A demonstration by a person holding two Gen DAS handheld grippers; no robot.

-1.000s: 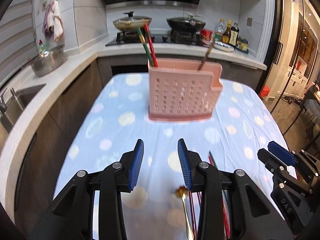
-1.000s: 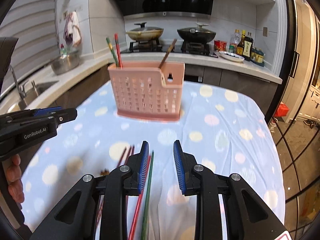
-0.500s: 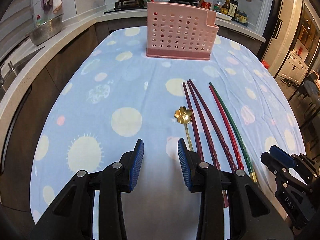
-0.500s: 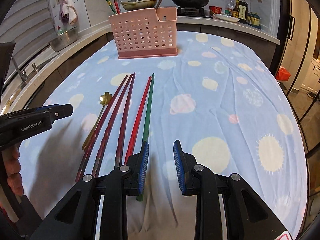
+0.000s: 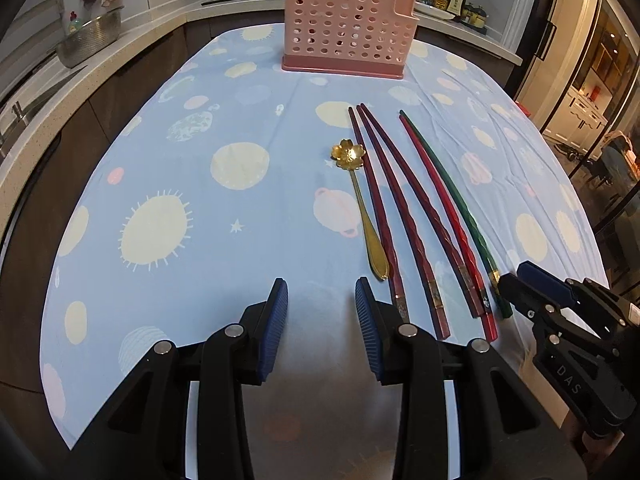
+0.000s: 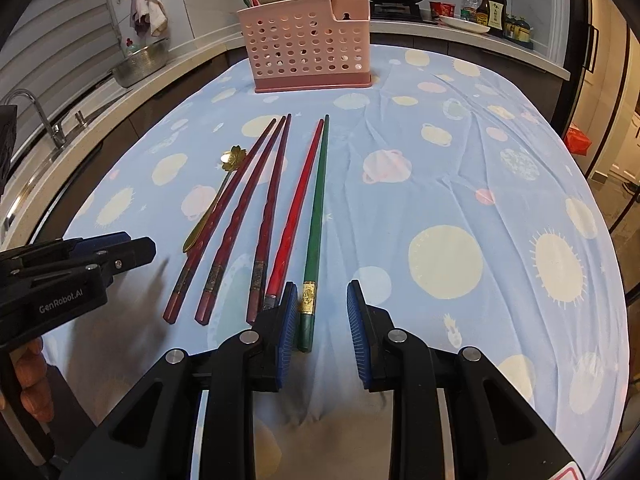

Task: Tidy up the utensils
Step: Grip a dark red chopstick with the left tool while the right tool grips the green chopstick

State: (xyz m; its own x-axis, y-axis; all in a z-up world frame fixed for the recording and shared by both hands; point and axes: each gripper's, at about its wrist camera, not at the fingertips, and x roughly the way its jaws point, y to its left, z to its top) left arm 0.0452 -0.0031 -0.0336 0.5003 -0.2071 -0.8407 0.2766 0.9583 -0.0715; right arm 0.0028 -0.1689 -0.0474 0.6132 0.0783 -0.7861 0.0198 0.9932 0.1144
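1. Since the earlier frames both tools have pulled back toward the near edge of the tabletop (image 5: 168,320); the pink holder (image 6: 308,54) now sits high in both frames.
2. The left tool (image 5: 321,312) is released and empty, low centre of its view; the right tool (image 6: 322,312) is also spread and empty.
3. The green chopstick (image 6: 316,208) lies with its butt end between the right tool's fingers, with the red chopstick (image 6: 298,196) just beside it.
4. Risk: closing here could catch the red one too, or pinch the cloth.
5. The three dark chopsticks (image 5: 400,216) and the gold spoon (image 5: 356,184) lie close together, so a nudge could scatter them.
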